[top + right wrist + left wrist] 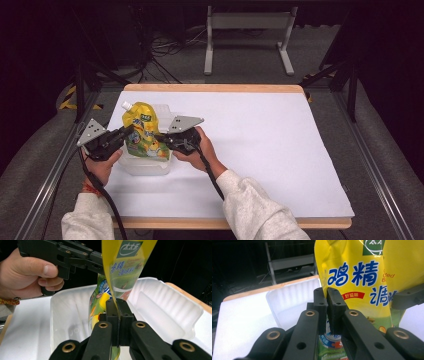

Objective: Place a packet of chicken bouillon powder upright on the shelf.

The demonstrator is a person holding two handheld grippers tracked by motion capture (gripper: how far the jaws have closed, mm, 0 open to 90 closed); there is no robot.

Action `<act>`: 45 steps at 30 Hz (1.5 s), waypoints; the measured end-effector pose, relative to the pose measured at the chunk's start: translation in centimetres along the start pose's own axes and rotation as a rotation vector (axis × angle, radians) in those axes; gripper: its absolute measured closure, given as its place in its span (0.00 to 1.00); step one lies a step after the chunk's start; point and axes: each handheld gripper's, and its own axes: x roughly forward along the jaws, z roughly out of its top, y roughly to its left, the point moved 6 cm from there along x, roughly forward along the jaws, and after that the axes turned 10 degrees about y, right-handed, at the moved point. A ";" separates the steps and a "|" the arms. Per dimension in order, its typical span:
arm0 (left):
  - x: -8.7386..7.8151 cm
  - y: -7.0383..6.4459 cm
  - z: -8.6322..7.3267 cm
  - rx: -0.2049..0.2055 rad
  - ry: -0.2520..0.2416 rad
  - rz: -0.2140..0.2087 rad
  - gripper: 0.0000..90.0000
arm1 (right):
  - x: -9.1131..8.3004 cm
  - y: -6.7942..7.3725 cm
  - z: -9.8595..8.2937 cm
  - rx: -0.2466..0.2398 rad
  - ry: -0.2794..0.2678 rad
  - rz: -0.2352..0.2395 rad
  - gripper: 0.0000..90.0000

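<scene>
A yellow spouted pouch (142, 131) with blue Chinese print stands upright over a white plastic tray (145, 166) at the table's left. My left gripper (129, 131) is shut on the pouch's left edge, and my right gripper (159, 136) is shut on its right edge. In the left gripper view the black jaws pinch the pouch (357, 275) at its side seam, with the left gripper (327, 293) closed tight. From the right gripper view, the right gripper (117, 303) clamps the pouch's thin edge (120, 267) above the tray (160, 302). The pouch's bottom hangs inside the tray.
The white table cover (260, 145) stretches wide to the right of the tray. A wooden table edge (215, 88) runs along the back. Beyond it stand a grey metal stand (247, 35) and cables on the dark floor.
</scene>
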 end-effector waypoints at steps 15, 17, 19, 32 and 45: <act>0.5 -0.3 -1.7 0.025 0.088 0.018 0.96 | 1.0 0.6 -1.7 0.009 0.050 0.006 0.99; 0.6 -0.2 -2.0 0.021 0.093 0.013 0.97 | 1.1 0.6 -1.8 0.012 0.052 0.002 0.99; 0.5 -0.2 -2.1 0.013 0.085 0.010 0.97 | 1.1 0.7 -1.9 0.013 0.053 -0.002 0.99; 0.3 -0.4 -2.1 0.021 0.087 0.062 0.91 | 0.0 0.5 -2.1 -0.006 0.089 -0.064 0.89; -0.5 -1.1 -2.0 0.013 0.077 0.129 0.77 | -1.5 0.6 -2.1 -0.005 0.080 -0.089 0.84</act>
